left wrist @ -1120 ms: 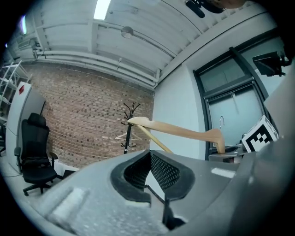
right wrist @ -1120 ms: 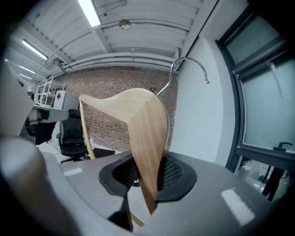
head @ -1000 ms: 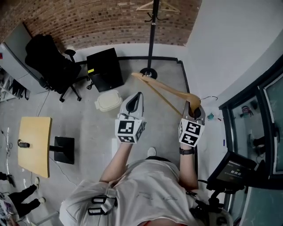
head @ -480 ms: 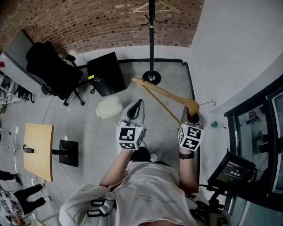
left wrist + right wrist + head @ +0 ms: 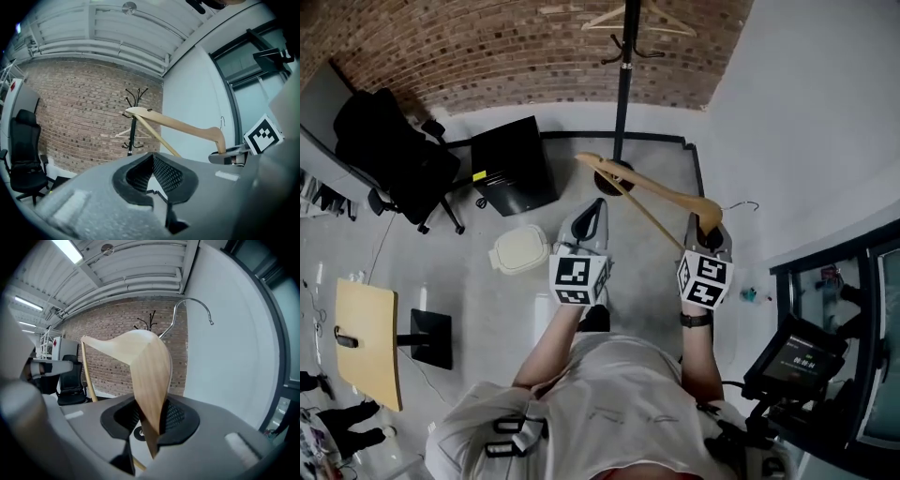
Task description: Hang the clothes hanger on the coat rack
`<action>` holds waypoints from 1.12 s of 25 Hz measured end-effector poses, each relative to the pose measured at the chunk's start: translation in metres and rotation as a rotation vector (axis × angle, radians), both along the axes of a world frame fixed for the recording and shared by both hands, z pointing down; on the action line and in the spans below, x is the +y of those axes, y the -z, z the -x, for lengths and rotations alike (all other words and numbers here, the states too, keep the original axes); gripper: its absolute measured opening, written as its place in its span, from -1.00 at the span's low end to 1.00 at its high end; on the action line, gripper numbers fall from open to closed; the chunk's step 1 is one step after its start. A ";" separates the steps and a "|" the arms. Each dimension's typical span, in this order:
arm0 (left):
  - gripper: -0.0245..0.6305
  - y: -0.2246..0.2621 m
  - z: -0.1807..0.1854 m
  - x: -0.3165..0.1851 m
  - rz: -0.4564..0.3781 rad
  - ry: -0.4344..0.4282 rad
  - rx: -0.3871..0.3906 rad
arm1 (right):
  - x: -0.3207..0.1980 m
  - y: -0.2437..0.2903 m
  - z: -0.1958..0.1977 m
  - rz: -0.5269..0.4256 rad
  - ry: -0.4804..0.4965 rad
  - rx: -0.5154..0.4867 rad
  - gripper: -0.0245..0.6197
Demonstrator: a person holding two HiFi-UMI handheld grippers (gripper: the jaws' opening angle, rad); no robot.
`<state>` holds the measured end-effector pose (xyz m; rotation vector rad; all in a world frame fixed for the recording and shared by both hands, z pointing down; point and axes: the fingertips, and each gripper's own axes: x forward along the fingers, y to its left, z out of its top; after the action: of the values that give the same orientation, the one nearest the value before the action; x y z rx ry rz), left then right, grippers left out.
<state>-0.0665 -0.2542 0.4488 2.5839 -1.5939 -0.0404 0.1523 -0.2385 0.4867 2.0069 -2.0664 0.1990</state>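
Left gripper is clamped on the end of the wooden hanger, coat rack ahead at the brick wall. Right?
Not quite: it is the right gripper that is clamped on the end of the wooden hanger, as the right gripper view shows. The left gripper holds nothing, its jaws together. The coat rack does stand ahead at the brick wall.

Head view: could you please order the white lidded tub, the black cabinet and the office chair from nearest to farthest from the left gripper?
1. White lidded tub, on the floor just left of the left gripper.
2. Black cabinet, behind the tub.
3. Office chair, farthest left.
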 end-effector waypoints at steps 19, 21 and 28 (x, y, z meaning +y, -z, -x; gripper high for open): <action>-0.92 -0.003 0.024 -0.261 0.048 0.089 0.022 | -0.288 0.030 0.032 -0.042 0.111 0.013 -0.62; -0.92 -0.012 0.015 -0.289 0.062 0.104 0.016 | -0.323 0.029 0.030 -0.045 0.144 0.033 -0.62; -0.92 0.007 -0.028 -0.370 0.011 0.153 -0.013 | -0.458 0.079 0.013 -0.115 0.304 0.187 -0.62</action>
<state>-0.0385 -0.6245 0.4417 2.4536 -1.7882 -0.0277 0.1395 -0.6969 0.4078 1.6669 -2.2656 -0.1619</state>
